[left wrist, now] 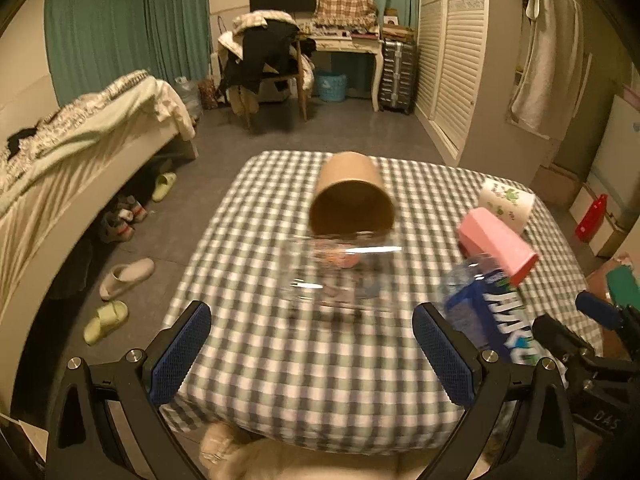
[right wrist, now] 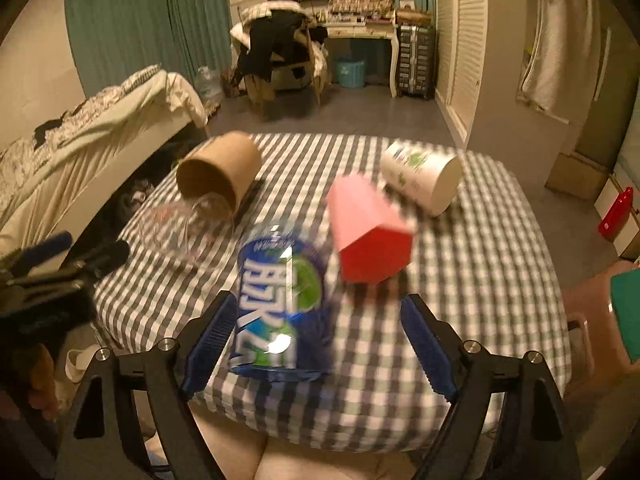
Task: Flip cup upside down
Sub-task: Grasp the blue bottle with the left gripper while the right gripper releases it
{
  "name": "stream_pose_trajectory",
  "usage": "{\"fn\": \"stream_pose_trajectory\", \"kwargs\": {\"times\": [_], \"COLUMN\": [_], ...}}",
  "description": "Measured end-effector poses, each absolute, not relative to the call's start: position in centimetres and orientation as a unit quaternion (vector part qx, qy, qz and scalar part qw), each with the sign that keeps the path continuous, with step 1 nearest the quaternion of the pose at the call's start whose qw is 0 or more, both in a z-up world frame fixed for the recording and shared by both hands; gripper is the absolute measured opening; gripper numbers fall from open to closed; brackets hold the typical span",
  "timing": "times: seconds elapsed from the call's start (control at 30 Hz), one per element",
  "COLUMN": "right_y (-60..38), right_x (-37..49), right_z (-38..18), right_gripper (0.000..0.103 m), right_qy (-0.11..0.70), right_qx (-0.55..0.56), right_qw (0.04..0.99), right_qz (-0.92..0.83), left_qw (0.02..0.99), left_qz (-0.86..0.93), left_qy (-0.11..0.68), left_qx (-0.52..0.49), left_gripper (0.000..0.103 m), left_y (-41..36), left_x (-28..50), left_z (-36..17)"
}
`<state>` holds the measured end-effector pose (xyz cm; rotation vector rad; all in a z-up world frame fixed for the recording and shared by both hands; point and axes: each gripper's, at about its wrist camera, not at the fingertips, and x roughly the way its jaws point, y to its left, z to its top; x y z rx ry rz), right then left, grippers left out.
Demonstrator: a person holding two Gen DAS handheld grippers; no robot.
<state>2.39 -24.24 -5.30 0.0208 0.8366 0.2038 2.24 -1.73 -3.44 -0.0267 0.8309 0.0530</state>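
Observation:
Several cups lie on their sides on a checked table (left wrist: 304, 360) (right wrist: 480, 280). A clear glass cup (left wrist: 340, 272) (right wrist: 184, 228) lies ahead of my open, empty left gripper (left wrist: 312, 344). A brown paper cup (left wrist: 352, 196) (right wrist: 218, 172) lies behind it, mouth toward me. A pink cup (left wrist: 496, 240) (right wrist: 372, 232), a white printed cup (left wrist: 506, 200) (right wrist: 420, 176) and a blue labelled cup (left wrist: 492, 320) (right wrist: 280, 300) lie to the right. My right gripper (right wrist: 316, 340) is open with the blue cup just ahead, between its fingers (right wrist: 212, 340).
A bed (left wrist: 80, 152) stands left of the table, with slippers (left wrist: 120, 280) on the floor. A chair with clothes (left wrist: 264, 60), a desk and a blue basket (left wrist: 332, 86) stand at the back. White louvred doors (left wrist: 452, 52) are at the right.

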Motion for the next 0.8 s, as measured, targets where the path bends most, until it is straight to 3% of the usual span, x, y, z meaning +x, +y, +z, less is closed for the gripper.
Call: {"fn": "stream_pose_trajectory", "kwargs": {"times": [0.27, 0.6, 0.63, 0.73, 0.8], "right_y": [-29.7, -36.2, -36.7, -37.9, -38.1], "right_x": [1.6, 2.5, 2.7, 3.0, 3.1], "right_z": [-3.8, -7.4, -7.7, -8.6, -8.9], "right_gripper": [0.085, 0.085, 0.085, 0.085, 0.085], "right_qy": [0.380, 0.407, 0.409, 0.414, 0.416], "right_qx": [0.012, 0.071, 0.076, 0.090, 0.094], "right_qw": [0.923, 0.910, 0.909, 0.906, 0.904], "right_qz": [0.061, 0.030, 0.029, 0.030, 0.033], "left_qw": [0.905, 0.876, 0.873, 0.857, 0.845], "left_qz": [-0.019, -0.042, -0.047, -0.057, -0.070], "left_qy": [0.424, 0.479, 0.484, 0.511, 0.529], "left_qx": [-0.017, 0.038, 0.043, 0.043, 0.026], "left_gripper": [0.103, 0.102, 0.101, 0.081, 0.081], "left_y": [-6.6, -12.6, -13.0, -13.7, -13.7], "left_x": [4.7, 8.9, 9.3, 10.4, 10.9], "left_z": [-2.7, -5.7, -6.0, -7.0, -7.5]}}
